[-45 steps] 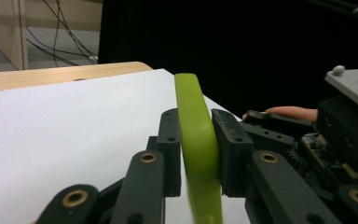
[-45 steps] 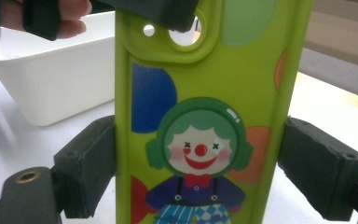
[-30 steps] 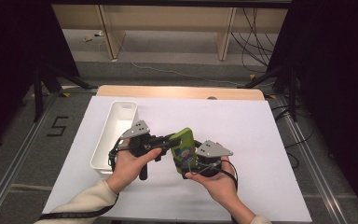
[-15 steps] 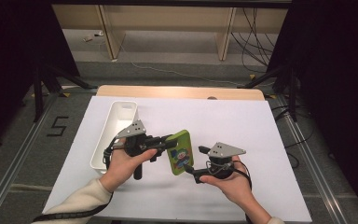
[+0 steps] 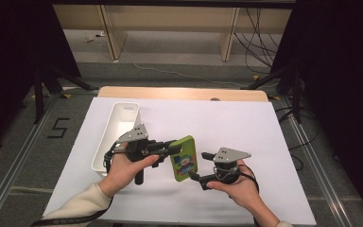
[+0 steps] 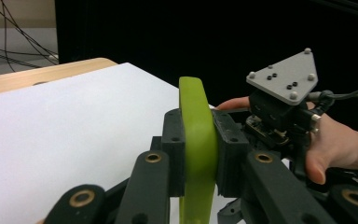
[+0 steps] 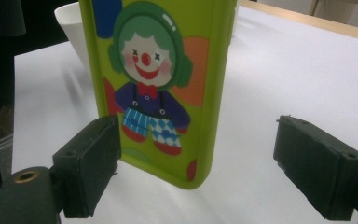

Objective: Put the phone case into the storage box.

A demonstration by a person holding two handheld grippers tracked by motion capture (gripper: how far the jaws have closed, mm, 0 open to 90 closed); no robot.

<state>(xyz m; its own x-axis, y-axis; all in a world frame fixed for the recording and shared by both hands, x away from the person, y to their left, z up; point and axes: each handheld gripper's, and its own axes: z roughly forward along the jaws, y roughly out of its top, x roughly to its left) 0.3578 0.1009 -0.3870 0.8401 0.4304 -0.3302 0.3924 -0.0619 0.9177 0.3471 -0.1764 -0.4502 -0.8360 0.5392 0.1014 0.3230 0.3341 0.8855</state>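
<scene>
Two grippers up: your left gripper (image 5: 172, 147) clamps the edge of the green phone case (image 5: 184, 158), holding it upright above the white bench (image 5: 227, 118). Your right gripper (image 7: 196, 163) has just narrowed slightly, jaws wide, off the case. White bin (image 5: 118, 127) sits beyond your left hand.
</scene>
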